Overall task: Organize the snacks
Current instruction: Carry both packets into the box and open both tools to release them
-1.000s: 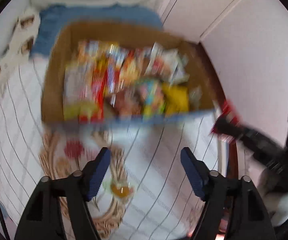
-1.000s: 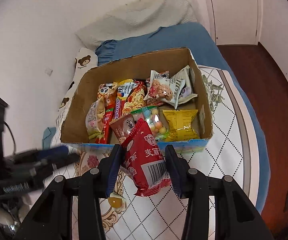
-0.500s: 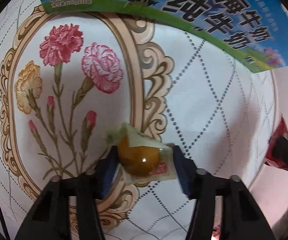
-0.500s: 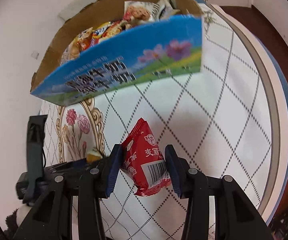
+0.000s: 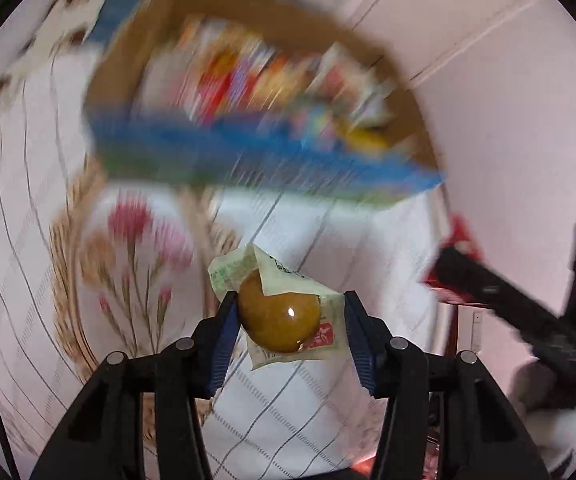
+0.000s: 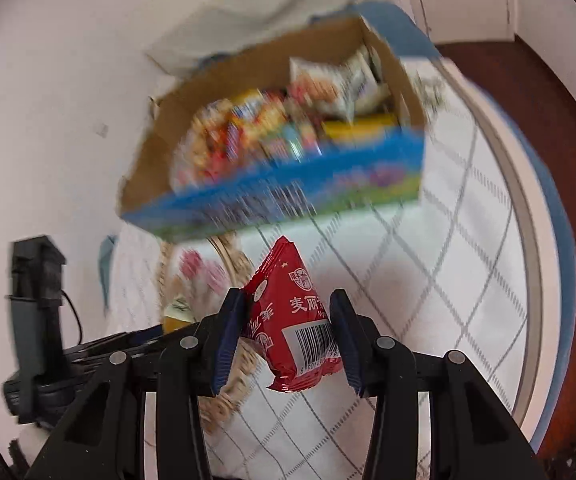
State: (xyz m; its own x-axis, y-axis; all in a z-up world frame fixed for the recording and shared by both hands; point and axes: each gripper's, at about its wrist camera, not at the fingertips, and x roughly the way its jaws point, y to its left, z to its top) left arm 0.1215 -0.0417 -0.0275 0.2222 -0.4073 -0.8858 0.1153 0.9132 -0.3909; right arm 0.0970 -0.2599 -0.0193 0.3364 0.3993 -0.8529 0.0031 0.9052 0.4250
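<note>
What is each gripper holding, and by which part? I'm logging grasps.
Left gripper pinches the wrapped brown candy across its round middle. Right gripper clamps the red snack packet by its side edges.

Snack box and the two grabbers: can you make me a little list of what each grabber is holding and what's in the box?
left gripper: shut on the amber snack in a clear wrapper
right gripper: shut on the red snack packet, barcode facing the camera
cardboard box: open top, blue printed front, brown inside
box contents: many colourful snack packets, blurred, including a yellow one
surface: white quilted cloth with a flower pattern
</note>
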